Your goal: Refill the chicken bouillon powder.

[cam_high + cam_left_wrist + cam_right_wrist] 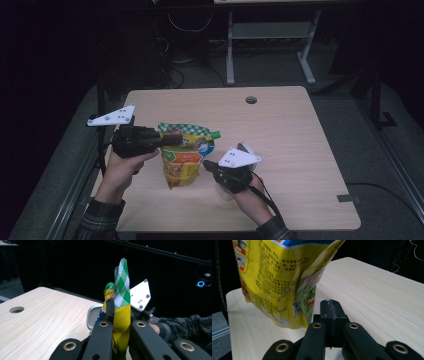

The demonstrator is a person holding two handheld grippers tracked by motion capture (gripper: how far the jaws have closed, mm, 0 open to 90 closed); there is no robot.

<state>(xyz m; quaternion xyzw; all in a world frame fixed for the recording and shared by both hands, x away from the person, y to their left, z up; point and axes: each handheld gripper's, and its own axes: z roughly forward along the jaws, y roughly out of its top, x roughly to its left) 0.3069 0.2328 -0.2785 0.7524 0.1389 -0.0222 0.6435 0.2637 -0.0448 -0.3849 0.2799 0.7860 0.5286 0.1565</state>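
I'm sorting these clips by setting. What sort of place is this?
Probably a lab or workshop recording station: a bare wooden table with a cable hole, loose cables on the floor, and a metal-framed bench behind.

small print on yellow pouch [274, 277], digits "371" legible

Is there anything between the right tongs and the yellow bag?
Nothing visible. The right tongs are shut and empty, just beside the bag, with only bare table around them. The left tongs hold the bag up by its top.
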